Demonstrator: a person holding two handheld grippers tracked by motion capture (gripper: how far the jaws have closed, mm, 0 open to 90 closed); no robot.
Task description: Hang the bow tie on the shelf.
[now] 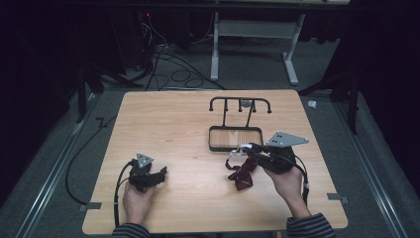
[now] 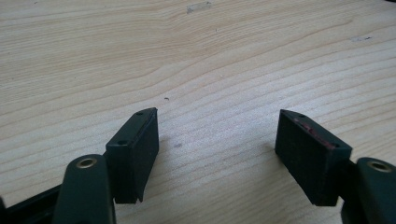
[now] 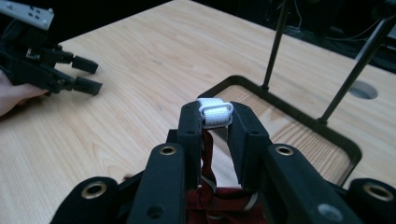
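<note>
A dark red bow tie (image 1: 242, 174) hangs from its white strap (image 1: 234, 152) just above the wooden table (image 1: 178, 124), in front of a black hook rack (image 1: 240, 103) with a tray base. My right gripper (image 1: 243, 148) is shut on the strap. In the right gripper view the jaws pinch the white strap and its buckle (image 3: 215, 116), and the red fabric (image 3: 210, 205) dangles below. My left gripper (image 1: 161, 173) rests at the table's front left. Its jaws stand open over bare wood, with nothing between the pads (image 2: 140, 149).
The rack's base rim (image 3: 299, 114) and two thin uprights stand just beyond my right gripper (image 3: 215, 108). My left gripper (image 3: 86, 74) lies farther off on the table. Cables and a white frame sit on the floor past the table's far edge (image 1: 208, 90).
</note>
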